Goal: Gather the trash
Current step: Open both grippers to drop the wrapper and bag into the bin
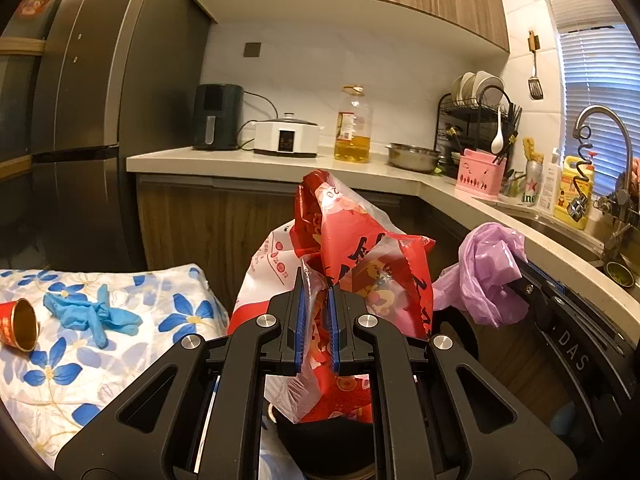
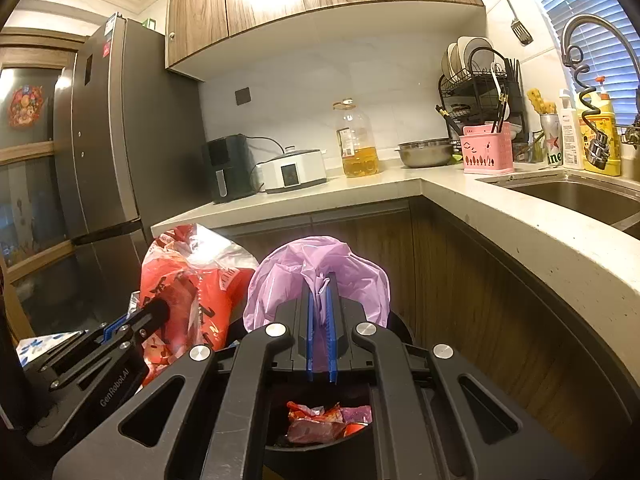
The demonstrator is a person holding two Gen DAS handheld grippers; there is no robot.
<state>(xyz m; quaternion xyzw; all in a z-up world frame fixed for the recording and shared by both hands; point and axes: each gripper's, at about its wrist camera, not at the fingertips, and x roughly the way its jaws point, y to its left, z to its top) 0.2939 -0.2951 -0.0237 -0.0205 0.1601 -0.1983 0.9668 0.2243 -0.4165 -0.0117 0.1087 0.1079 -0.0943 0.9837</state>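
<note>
1. The left gripper [image 1: 318, 284] is clamped narrow on the red wrapper [image 1: 360, 248]; the film is pinched between its blue pads and rises up and ahead of the tips, with more hanging below them.
2. The right gripper [image 2: 319, 292] is clamped narrow on the purple bag [image 2: 320, 264], which balloons up and forward from its tips.
3. The bin [image 2: 320, 446] lies straight below the right gripper's jaws, with wrappers already inside; from the left gripper it sits below and slightly to the right.
4. The two grippers are just beside each other: the left one shows at the lower left of the right wrist view, and the purple bag shows to the right of the left gripper.
5. Judgement: the wrapper has to go down and a little right from the left gripper into the bin, so the left hand is the one to move and release.
6. Left of the left gripper, on the flowered cloth [image 1: 120, 320], lie a blue glove [image 1: 88, 314] and a red cup [image 1: 20, 326], both untouched, nearer to the left hand.
</note>
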